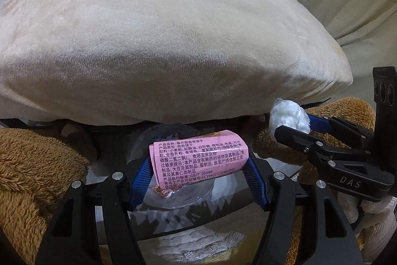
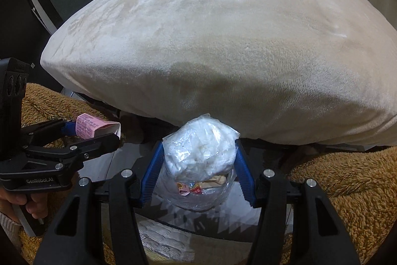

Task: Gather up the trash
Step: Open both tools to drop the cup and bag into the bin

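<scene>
Because both pieces of trash are light and easily crushed, they call for only gentle pressure. The pink biscuit carton (image 1: 198, 157) is thin card, probably empty, and should be pinched across its flat side walls. The clear plastic bag of white tissue scraps (image 2: 201, 153) is soft, crinkly and somewhat slippery, best squeezed around its bulging middle.

The left hand-held gripper (image 1: 198, 178) stands at a moderate width, its blue pads (image 1: 140, 180) pressed against the carton's two ends, holding it in front of the beige plush cushion (image 1: 161, 41). The right hand-held gripper (image 2: 198, 165) is clamped at a similar width on the bag, its pads (image 2: 244, 170) denting the sides. Both items hang over a glass-topped surface (image 2: 188, 222) between brown fleece covers (image 2: 347, 180).
</scene>
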Tool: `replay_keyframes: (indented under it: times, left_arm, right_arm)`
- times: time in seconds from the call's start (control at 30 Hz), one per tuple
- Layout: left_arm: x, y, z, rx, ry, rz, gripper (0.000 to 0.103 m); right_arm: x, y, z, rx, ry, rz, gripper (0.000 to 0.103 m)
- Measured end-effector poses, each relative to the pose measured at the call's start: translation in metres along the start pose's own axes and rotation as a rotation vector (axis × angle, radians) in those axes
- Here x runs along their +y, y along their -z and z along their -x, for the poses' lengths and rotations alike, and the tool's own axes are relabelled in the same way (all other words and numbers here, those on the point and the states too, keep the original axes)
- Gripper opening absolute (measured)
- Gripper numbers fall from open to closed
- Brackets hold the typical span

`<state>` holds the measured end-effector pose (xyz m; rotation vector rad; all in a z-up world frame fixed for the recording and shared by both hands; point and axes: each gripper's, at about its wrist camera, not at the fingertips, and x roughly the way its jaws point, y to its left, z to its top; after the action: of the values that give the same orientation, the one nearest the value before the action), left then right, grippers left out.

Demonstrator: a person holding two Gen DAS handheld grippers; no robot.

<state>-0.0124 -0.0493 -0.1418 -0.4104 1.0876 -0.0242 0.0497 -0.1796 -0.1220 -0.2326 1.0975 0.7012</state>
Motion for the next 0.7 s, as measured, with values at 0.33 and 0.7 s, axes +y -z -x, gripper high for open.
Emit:
replay_keyframes:
  times: [0.33,0.7]
  left_arm:
    - [0.004,-0.001,-0.024,0.093,-0.02,0.02,0.065]
    - [0.014,0.001,-0.033,0.14,-0.03,0.049,0.065]
  right_arm:
    - [-0.003,-0.002,-0.029,0.127,-0.011,-0.038,0.056]
    - [-0.014,-0.008,-0.055,0.241,-0.081,-0.143,0.056]
